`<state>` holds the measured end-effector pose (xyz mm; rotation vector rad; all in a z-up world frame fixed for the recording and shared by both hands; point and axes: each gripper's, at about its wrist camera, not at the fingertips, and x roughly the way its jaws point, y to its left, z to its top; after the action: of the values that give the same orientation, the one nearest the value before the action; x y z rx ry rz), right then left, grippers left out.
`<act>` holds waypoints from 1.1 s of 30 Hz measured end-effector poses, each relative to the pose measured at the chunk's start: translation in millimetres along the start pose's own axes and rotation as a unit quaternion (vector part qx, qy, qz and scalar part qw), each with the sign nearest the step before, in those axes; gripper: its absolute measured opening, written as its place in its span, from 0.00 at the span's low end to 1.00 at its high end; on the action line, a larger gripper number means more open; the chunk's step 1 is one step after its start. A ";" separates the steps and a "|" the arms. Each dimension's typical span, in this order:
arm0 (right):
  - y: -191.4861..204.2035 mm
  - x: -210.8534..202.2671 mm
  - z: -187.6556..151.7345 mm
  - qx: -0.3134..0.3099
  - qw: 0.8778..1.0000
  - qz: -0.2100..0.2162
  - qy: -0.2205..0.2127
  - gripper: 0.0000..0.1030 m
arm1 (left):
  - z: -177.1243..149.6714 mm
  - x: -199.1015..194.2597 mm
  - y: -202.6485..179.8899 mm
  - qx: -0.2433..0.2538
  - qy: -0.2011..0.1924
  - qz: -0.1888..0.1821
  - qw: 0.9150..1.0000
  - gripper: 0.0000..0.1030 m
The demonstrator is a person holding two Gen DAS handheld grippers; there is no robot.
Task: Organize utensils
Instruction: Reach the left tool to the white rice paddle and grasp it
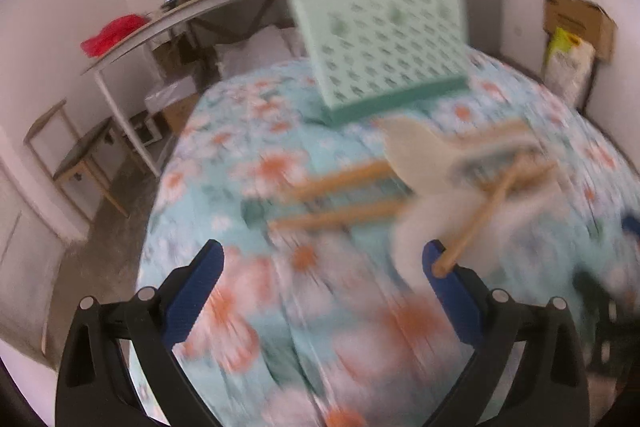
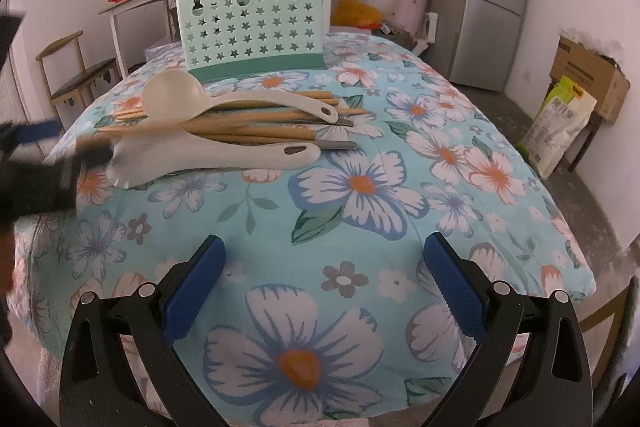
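Utensil pile (image 2: pixel 224 131) is lying on the floral cloth (image 2: pixel 360 187), just in front of the mint star-punched caddy (image 2: pixel 252 27), which is standing upright behind it. The pile is a mix: two cream spoons (image 2: pixel 172 95), wooden chopsticks (image 2: pixel 248 119) crossing between them, a couple of dark-tipped pieces.

Left gripper (image 1: pixel 320 267) is sitting at the near-left end of the pile, fingers apart, nothing clamped; one wooden stick (image 1: pixel 480 215) is lying against its right finger. That view is heavily blurred, so exact contact is hard to read. Right gripper (image 2: pixel 320 267) is hovering well in front of the caddy, fingers apart and empty.

Judgement: the step is singling out one utensil for the caddy. Doing it well means picking a top piece, not a buried one, closing across a handle squarely, and lifting clear before tilting it upright over a caddy opening. Risk: dragging the crossed sticks along.
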<state>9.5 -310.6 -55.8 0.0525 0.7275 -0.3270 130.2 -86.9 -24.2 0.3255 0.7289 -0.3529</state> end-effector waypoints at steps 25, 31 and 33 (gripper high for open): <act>0.6 0.7 -1.5 0.005 1.000 0.000 0.001 0.92 | -13.9 32.8 31.4 -0.240 0.071 -0.267 0.930 0.47; -0.7 -1.3 -2.7 0.009 1.000 0.003 0.002 0.92 | -13.0 41.6 32.2 -0.257 0.082 -0.311 0.911 0.25; 0.2 -1.8 -3.2 0.009 1.000 0.003 0.002 0.92 | -13.3 40.3 32.4 -0.260 0.080 -0.325 0.906 0.18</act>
<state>6.3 -309.4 -56.9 0.0726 0.7286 -0.3283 164.0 -60.6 -56.2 -0.4191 1.0541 -0.7469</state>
